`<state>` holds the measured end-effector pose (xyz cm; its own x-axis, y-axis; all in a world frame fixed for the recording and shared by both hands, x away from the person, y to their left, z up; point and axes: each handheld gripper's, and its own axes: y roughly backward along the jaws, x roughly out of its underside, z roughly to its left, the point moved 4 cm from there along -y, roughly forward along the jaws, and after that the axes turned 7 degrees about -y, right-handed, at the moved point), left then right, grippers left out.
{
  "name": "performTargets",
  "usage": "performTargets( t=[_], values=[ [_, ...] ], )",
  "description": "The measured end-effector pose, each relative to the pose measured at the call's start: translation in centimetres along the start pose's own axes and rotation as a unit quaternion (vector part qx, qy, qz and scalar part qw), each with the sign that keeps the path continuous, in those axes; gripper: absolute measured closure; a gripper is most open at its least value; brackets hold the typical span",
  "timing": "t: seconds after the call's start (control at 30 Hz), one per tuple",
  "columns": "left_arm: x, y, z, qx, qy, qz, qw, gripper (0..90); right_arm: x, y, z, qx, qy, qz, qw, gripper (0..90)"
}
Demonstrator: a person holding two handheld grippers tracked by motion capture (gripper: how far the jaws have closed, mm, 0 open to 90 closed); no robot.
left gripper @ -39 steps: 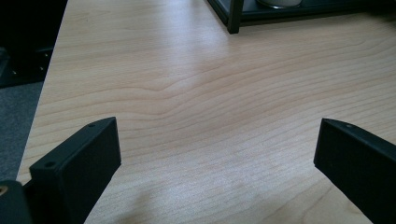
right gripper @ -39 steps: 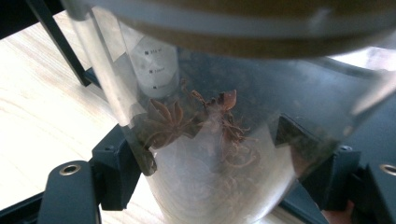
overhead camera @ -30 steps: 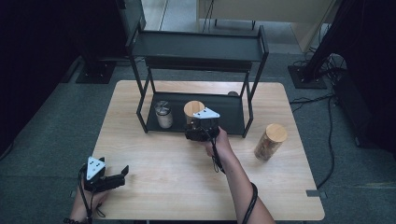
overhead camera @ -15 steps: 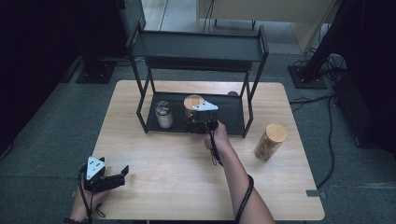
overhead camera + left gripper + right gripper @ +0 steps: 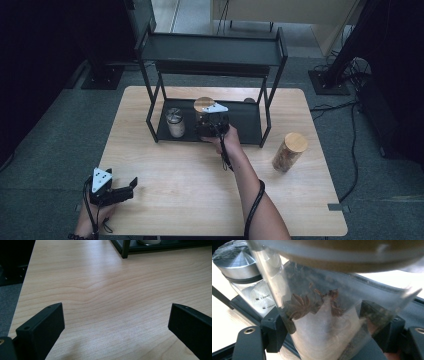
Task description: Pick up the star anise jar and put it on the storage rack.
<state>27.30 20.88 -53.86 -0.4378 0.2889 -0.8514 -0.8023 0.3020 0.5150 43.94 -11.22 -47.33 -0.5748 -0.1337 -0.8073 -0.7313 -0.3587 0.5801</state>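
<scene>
1. My right gripper (image 5: 207, 125) sits at the front edge of the black rack's (image 5: 260, 127) lower shelf, roughly at the centre of the high view, a little toward 12 o'clock from the middle of the table (image 5: 200, 180).
2. Its jaws are clamped on a clear jar with a wooden lid (image 5: 204, 106). In the right gripper view the jar (image 5: 324, 312) stands between the two black pads, which press against its sides.
3. Through the jar's wall I can see star anise and other dark spice pieces.
4. The jar leans slightly in the right gripper view, with its wooden lid across the top of the frame; whether its base touches the shelf I cannot tell.
5. At 9 o'clock from the held jar, just beside it on the same lower shelf, stands a smaller glass jar with a metal lid (image 5: 174, 121). In the right gripper view it (image 5: 244, 277) shows measuring marks on its side.
6. My left gripper (image 5: 117, 189) rests low over the table near the 7 o'clock corner, well apart from the rack.
7. Its jaws are released, spread wide, with bare wood between them in the left gripper view (image 5: 115, 322).
8. A second wooden-lidded jar (image 5: 289, 152) stands alone on the table at 3 o'clock from the rack, tilted in the high view.
</scene>
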Motion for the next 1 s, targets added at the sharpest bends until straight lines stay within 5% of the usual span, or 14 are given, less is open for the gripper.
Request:
performTargets(
  t=[1.0],
  values=[
    [0.0, 0.0, 0.0, 0.001, -0.003, 0.000, 1.0000, 0.9, 0.3, -1.7, 0.1, -0.007, -0.007, -0.005, 0.9999, 23.4]
  ],
)
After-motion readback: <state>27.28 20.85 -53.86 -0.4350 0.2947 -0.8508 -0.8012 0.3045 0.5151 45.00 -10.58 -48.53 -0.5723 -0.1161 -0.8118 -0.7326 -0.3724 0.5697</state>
